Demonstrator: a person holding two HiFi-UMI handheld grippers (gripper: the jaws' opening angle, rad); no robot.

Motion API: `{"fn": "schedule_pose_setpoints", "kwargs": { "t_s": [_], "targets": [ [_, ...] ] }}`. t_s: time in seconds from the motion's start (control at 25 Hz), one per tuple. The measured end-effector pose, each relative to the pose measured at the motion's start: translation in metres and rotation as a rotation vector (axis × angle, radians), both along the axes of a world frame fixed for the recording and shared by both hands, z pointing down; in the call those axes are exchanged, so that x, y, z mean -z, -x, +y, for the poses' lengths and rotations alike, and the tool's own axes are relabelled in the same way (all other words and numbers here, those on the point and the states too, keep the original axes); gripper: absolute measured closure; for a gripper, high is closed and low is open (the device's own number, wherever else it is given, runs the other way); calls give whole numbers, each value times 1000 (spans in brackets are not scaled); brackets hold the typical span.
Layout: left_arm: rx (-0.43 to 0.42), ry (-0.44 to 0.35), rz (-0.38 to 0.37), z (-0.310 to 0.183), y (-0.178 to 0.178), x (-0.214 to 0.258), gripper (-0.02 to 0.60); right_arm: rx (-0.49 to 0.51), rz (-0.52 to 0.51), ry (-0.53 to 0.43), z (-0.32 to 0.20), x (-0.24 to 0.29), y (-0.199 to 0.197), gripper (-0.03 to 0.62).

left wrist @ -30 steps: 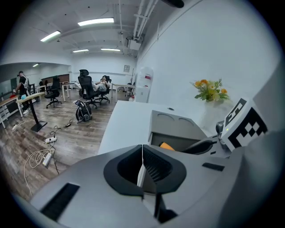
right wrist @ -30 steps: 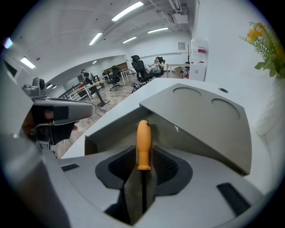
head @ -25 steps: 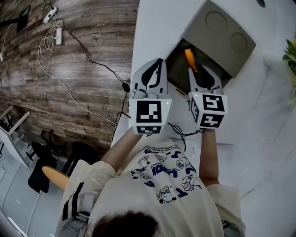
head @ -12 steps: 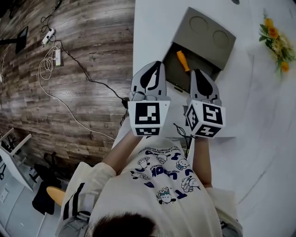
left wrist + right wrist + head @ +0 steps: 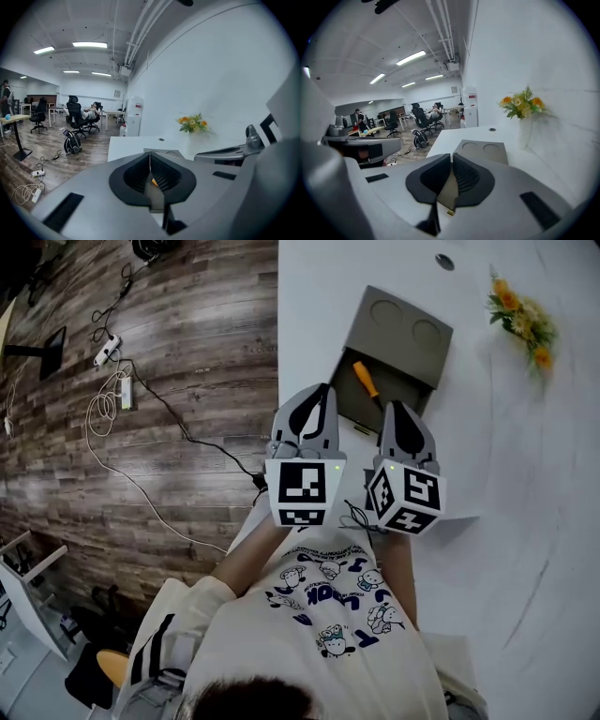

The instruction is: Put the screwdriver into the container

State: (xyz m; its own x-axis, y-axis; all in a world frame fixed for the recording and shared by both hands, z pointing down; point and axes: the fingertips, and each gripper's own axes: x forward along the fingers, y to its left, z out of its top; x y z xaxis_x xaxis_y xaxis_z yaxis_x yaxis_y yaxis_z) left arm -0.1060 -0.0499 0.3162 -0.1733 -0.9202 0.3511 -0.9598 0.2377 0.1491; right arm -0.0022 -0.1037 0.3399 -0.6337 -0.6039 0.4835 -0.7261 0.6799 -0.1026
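The right tool [image 5: 399, 409] [image 5: 452, 159] is closed: its jaws have just been closing and now meet pad to pad with nothing between them. A second ago they stood apart over the open part of the container [image 5: 398, 334] [image 5: 483, 150], tips right by the orange handle. Now the tool has drawn back toward the person, and its tip overlaps only the container's near edge in the head view. The left tool [image 5: 324, 393] [image 5: 150, 155] is closed as well, with nothing held. It sits level with the right one, just to its left. It too has pulled back a little from where it was.

The screwdriver [image 5: 366, 379] lies inside the container's open compartment, free of both tools. Its orange handle is toward the far left and its shaft points to the near right. Before, the right tool's tip covered its near end; now its whole length shows. Through the slit of the left tool's jaws a bit of orange is visible.

The container rests on the white tabletop [image 5: 487, 456], its lid with two round recesses on the far side. Flowers [image 5: 520, 320] [image 5: 522, 107] [image 5: 192, 123] stand on the far right — absent from the head view a second ago. To the left is wooden floor [image 5: 169, 381] with cables [image 5: 112, 409].
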Motion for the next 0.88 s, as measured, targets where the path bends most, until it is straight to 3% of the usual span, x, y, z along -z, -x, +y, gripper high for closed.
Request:
{"fn": "schedule_pose_setpoints", "kwargs": {
  "t_s": [0.88],
  "targets": [
    [-108, -89, -45, 20, -37, 38, 563, -121, -64, -93, 29, 37, -32, 559]
  ]
}}
